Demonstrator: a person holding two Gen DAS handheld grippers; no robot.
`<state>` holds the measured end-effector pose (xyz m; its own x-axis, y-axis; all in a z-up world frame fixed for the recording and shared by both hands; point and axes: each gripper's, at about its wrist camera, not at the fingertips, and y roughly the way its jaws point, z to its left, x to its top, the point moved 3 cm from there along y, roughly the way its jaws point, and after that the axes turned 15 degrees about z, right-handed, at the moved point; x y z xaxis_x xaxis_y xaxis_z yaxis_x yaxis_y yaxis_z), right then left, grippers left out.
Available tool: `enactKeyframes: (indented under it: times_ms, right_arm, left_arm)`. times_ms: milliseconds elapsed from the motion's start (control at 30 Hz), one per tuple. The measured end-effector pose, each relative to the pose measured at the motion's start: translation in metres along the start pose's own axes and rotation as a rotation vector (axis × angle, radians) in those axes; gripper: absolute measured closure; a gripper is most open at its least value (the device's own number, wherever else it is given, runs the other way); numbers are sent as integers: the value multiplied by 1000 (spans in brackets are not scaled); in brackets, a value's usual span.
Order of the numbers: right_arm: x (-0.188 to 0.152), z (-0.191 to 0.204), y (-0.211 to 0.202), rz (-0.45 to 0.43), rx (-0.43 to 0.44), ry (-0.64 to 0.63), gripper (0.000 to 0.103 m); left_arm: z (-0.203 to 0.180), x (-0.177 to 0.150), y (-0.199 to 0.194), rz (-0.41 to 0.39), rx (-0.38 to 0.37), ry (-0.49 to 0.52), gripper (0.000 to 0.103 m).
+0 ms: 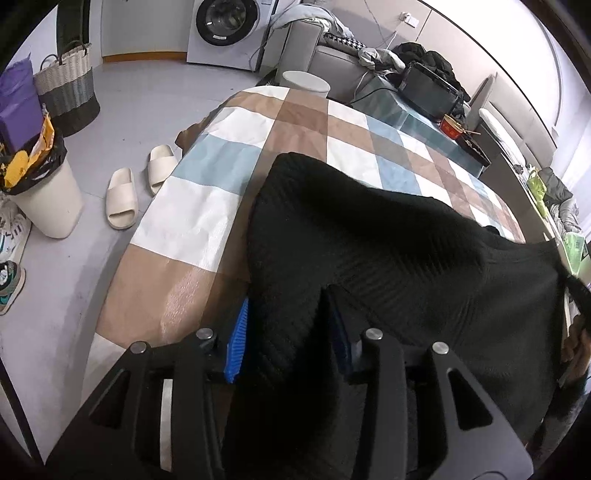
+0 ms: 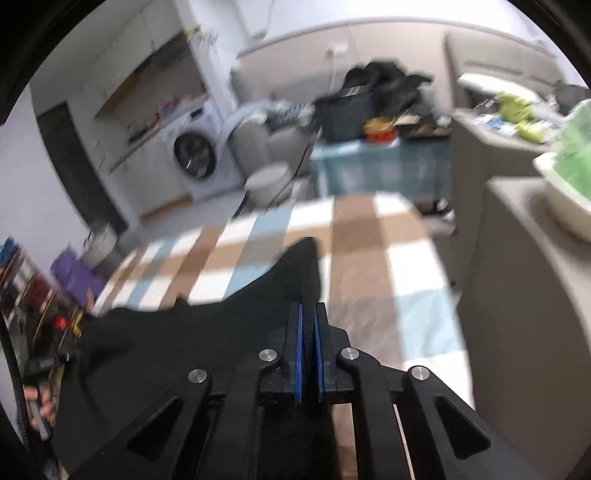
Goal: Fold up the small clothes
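A black ribbed knit garment (image 1: pixel 388 251) hangs stretched above the checked tablecloth (image 1: pixel 207 206), held up at two places. My left gripper (image 1: pixel 288 332) is shut on a bunch of its fabric, which fills the gap between the blue pads (image 1: pixel 236 339). In the right wrist view the same black garment (image 2: pixel 155 343) stretches away to the left, with a corner (image 2: pixel 303 266) hanging ahead. My right gripper (image 2: pixel 308 332) has its blue pads nearly together, pinching the garment's edge. That view is blurred by motion.
White slippers (image 1: pixel 125 199), a bin (image 1: pixel 48 192) and a woven basket (image 1: pixel 66 85) stand on the floor at left. A washing machine (image 1: pixel 229 29) and sofa are beyond the table. A grey cabinet (image 2: pixel 524 295) with a basin (image 2: pixel 565 199) stands at right.
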<state>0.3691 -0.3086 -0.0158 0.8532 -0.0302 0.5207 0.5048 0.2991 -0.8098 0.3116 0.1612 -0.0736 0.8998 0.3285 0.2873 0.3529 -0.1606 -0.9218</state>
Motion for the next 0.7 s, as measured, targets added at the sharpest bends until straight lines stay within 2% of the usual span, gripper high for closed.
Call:
enactKeyframes:
  times_ms: [100, 167, 200, 267, 333, 400, 433, 533, 600, 700]
  right_arm:
    - [5, -7, -9, -40, -65, 33, 100]
    - [8, -16, -4, -40, -164, 63, 101]
    - [8, -21, -2, -39, -183, 79, 101]
    - [9, -31, 8, 37, -132, 116, 99]
    - [4, -36, 11, 82, -65, 140, 88]
    - [-2, -32, 10, 105, -56, 109, 69]
    - [-7, -28, 10, 125, -50, 87, 67]
    - [-21, -12, 11, 190, -22, 17, 65]
    - [-31, -1, 12, 243, -11, -23, 65]
    - [-46, 9, 9, 269, -10, -44, 63]
  left_arm:
    - [-1, 1, 1, -3, 18, 10, 65]
    - [-2, 1, 1, -3, 23, 10, 64]
    - [-2, 0, 0, -1, 31, 10, 63]
    - [-1, -2, -3, -2, 43, 6, 61]
    - [-1, -7, -8, -8, 51, 11, 61]
    - [0, -12, -11, -7, 53, 11, 59]
    - [0, -15, -13, -10, 67, 8, 59]
    - [-3, -24, -18, -13, 97, 26, 57]
    - [-6, -30, -21, -5, 90, 37, 57]
    - [-4, -46, -27, 7, 75, 31, 57]
